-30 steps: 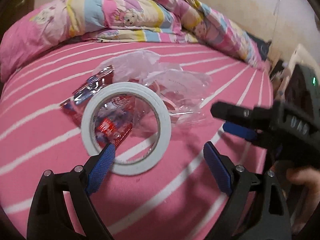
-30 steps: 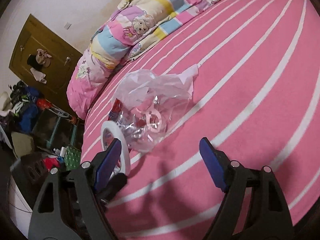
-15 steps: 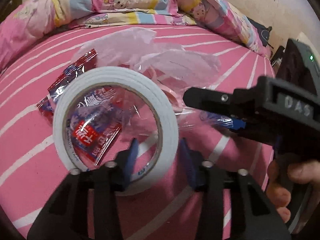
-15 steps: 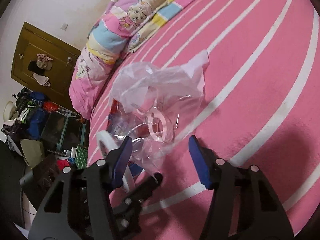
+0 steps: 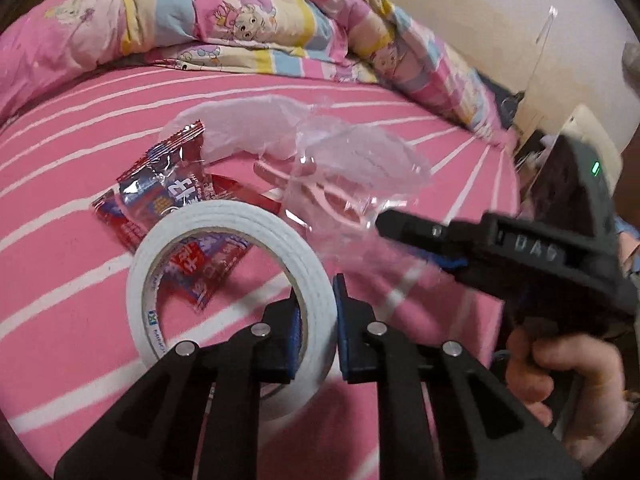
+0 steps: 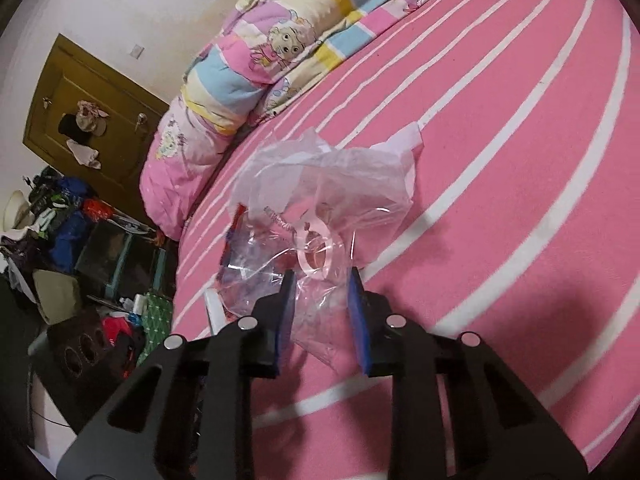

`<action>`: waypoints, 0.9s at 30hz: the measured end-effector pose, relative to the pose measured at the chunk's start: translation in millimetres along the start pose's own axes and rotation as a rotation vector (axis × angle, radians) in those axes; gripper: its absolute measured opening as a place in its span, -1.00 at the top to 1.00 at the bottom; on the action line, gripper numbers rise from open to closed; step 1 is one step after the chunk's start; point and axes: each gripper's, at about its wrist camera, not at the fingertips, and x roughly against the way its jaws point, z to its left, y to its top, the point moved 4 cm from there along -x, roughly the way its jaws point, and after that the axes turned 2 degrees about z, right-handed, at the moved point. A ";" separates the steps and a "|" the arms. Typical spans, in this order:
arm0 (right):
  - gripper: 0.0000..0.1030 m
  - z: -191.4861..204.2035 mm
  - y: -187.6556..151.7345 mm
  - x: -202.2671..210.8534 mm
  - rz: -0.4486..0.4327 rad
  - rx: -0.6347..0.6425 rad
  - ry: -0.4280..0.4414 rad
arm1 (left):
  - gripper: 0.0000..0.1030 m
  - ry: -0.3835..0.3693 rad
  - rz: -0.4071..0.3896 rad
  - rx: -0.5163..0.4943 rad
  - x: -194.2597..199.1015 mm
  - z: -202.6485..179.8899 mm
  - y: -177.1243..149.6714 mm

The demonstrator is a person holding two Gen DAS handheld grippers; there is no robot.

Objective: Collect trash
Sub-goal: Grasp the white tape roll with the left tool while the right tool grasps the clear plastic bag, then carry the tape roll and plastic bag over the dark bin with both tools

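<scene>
My left gripper (image 5: 318,320) is shut on the rim of a white tape roll (image 5: 208,220), tilted up off the pink striped bed. A red and blue snack wrapper (image 5: 160,196) lies behind and under it. A clear plastic bag (image 5: 352,160) with a pink ring (image 6: 318,246) inside lies beyond. My right gripper (image 6: 322,308) is narrowed around the bag's near edge (image 6: 320,320), with a gap still between the pads. In the left wrist view it (image 5: 440,240) comes in from the right.
A rolled cartoon quilt (image 5: 240,28) lies along the back of the bed (image 6: 520,160). Left of the bed edge are a brown door (image 6: 88,112), piled clothes (image 6: 60,216) and floor clutter.
My left gripper closed on the tape roll's rim and lifted it. My right gripper moved in to the plastic bag and its jaws narrowed around the bag's edge.
</scene>
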 end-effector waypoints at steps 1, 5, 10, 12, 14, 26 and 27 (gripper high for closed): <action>0.49 0.8 -3.4 3.0 0.000 -0.006 0.003 | 0.73 -0.006 -0.012 -0.001 6.9 -1.6 -1.8; 0.49 4.0 -19.3 17.0 0.012 -0.049 0.067 | 0.73 -0.037 -0.037 0.035 30.8 -1.2 -12.1; 0.41 -8.6 -37.6 14.8 0.084 -0.122 0.045 | 0.73 -0.038 -0.050 0.093 52.2 5.7 -29.8; 0.37 -17.2 -43.2 12.1 0.103 -0.175 0.054 | 0.73 -0.040 -0.050 0.113 57.0 10.0 -35.3; 0.26 -20.8 -49.1 13.5 0.111 -0.200 0.049 | 0.73 -0.032 -0.048 0.127 60.4 13.9 -40.7; 0.65 3.4 -65.9 43.6 0.043 -0.049 0.001 | 0.73 -0.075 -0.110 0.159 88.7 10.8 -49.9; 0.65 6.9 -67.6 47.6 0.036 -0.025 -0.006 | 0.73 -0.078 -0.117 0.157 91.4 9.8 -50.0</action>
